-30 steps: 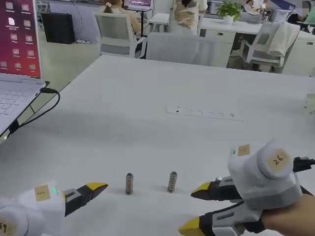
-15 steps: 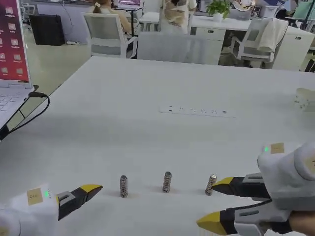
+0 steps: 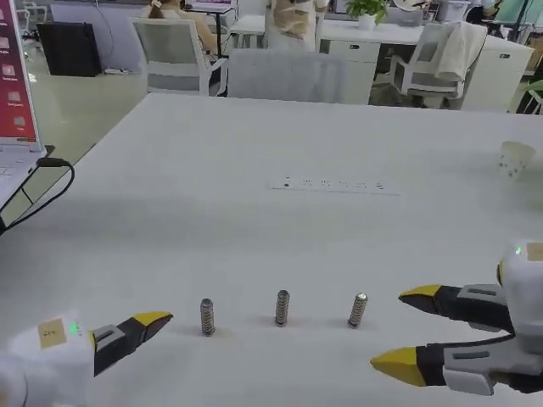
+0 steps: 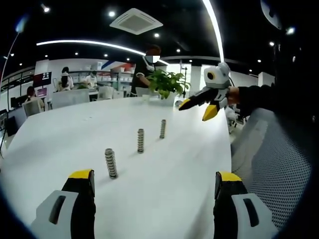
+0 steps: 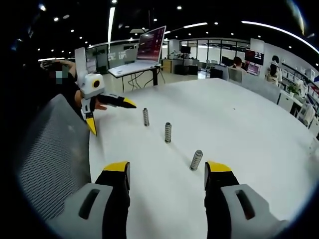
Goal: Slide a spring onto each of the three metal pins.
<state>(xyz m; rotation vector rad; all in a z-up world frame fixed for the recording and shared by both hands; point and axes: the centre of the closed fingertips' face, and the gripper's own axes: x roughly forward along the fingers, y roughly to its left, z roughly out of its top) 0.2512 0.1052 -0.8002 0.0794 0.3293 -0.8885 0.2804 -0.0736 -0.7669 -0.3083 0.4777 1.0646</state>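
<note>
Three coil springs stand in a row on the white table (image 3: 254, 237), each around a short metal pin: a left one (image 3: 207, 317), a middle one (image 3: 282, 308) and a right one (image 3: 358, 310) that leans slightly. In the left gripper view the row runs from the near spring (image 4: 110, 163) to the far one (image 4: 162, 128). My left gripper (image 4: 154, 175) is open, empty, and short of the left spring. My right gripper (image 3: 405, 328) is open and empty, a little right of the right spring (image 5: 196, 159).
A laptop (image 3: 13, 93) sits at the table's left edge with a black cable (image 3: 42, 182) trailing from it. A flush power strip (image 3: 333, 184) lies mid-table and a paper cup (image 3: 516, 158) stands far right. Office chairs (image 3: 288, 78) line the far edge.
My right gripper has drawn back to the right, uncovering the third spring, which stands free. The left gripper has hardly moved. The head camera has shifted to the right.
</note>
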